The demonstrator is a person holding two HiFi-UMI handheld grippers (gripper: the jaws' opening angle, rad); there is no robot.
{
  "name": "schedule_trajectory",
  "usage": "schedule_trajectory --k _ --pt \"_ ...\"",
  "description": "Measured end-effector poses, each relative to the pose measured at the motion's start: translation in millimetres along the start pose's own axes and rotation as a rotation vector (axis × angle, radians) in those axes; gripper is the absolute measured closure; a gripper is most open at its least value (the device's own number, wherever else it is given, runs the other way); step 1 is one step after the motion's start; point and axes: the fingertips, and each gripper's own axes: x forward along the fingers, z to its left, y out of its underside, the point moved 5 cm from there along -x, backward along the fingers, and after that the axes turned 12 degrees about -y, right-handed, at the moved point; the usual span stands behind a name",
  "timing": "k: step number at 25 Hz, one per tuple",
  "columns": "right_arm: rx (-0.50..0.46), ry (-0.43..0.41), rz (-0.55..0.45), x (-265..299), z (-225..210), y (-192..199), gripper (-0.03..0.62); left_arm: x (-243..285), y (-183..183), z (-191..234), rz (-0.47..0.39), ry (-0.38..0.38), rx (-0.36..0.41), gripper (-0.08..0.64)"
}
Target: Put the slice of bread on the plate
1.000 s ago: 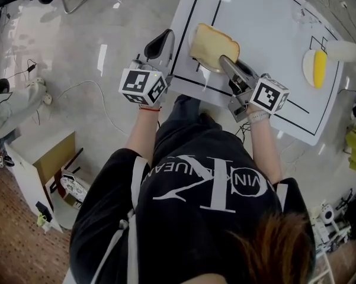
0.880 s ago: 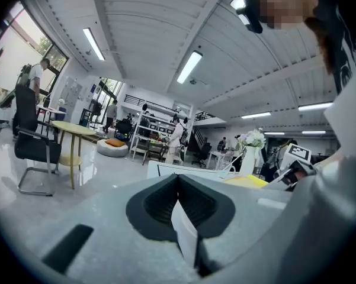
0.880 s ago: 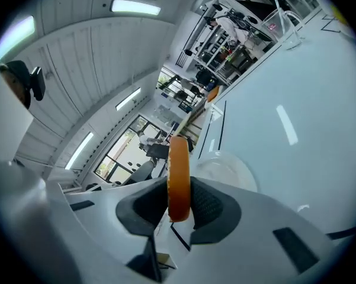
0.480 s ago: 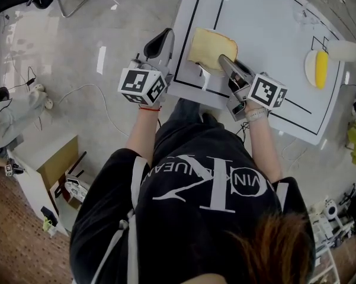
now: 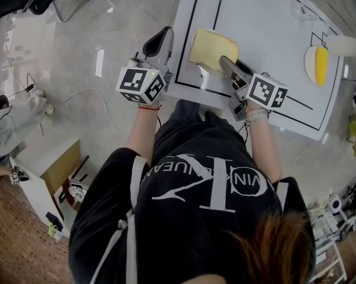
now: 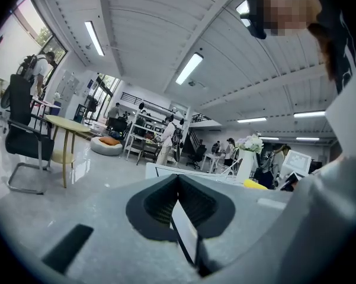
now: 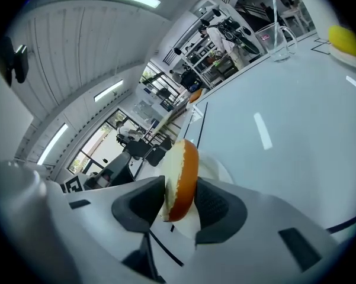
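**Slice over the plate, my right jaws letting go**

The white surface (image 5: 266, 28) with its black lines fills the upper right of the head view. The plate (image 7: 218, 169) is hard to pick out there. In the right gripper view its pale round rim shows just behind the slice, at the centre of the frame.

The slice of bread (image 5: 213, 49) sits at the upper middle of the head view, near the left corner of the surface and, as I judge it, down over the plate. Its near edge stands between the jaws of my right gripper (image 5: 226, 61). Those jaws have just been opening. In the right gripper view the crust sits in the gap and the pads look eased off it rather than pinching. I cannot tell whether the slice lies fully flat.

My left gripper (image 5: 161, 35) hangs off the surface's left edge with its jaws pressed together on nothing.

At the far right a small yellow thing (image 5: 320, 67) rests on a white dish, well apart from the bread.

By my reckoning the carrying is done and the release is nearly so. What remains is to draw my right jaws back off the slice without dragging it from the plate.
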Motion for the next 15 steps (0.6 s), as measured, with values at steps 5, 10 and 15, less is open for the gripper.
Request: schedule_trajectory --k 5,10,15 --pt "-0.03 0.041 -0.011 -1.2 -2.5 -2.9 0.416 -0.6 0.9 3.3 0.007 0.007 -0.005 0.555" --pt "-0.078 0.083 -0.004 -0.8 -4.1 -3.7 0.398 -1.5 0.0 7.9 0.007 0.006 -0.007 0.555" --pt "-0.148 0.132 0.004 -1.2 -1.6 -4.4 0.383 -3.1 -3.1 9.5 0.004 0.013 -0.003 0.555"
